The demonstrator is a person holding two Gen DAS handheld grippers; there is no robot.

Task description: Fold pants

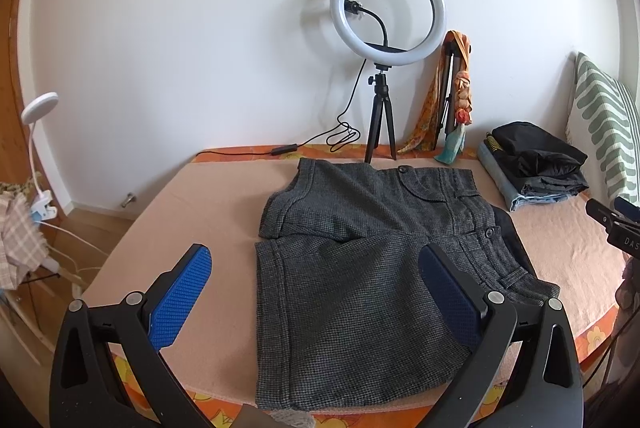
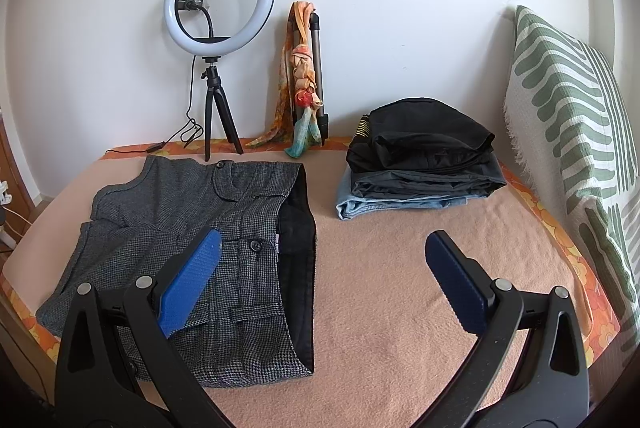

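Wide shot first: the bed, under a peach blanket, carries everything here, and the grey pants lie flat across its left half, near edge close to the front of the mattress, far edge almost at the ring light tripod by the wall. They look like short, thick tweed trousers, so I'd judge them soft but with real body, medium weight, not slippery, nothing fragible to fear beyond the buttons. Correction, fragile. The cloth should hold a crease and not slither away.

Orientation: the waistband, dark lining showing, runs along the right side, front to back, and the two legs point off to the left, one nearer, one farther. So each leg's long axis runs left-right across the bed. The far leg's hem corner seems turned up a little.

Where to grab? My call: one corner at the waistband, one at the hem of the same leg, pinching the double layer.

The stack of folded clothes sits well apart on the right.

Left tongs hover over the near leg, spread wide, gripping nothing. Right tongs likewise gape wide, empty, straddling the waistband edge and bare blanket.
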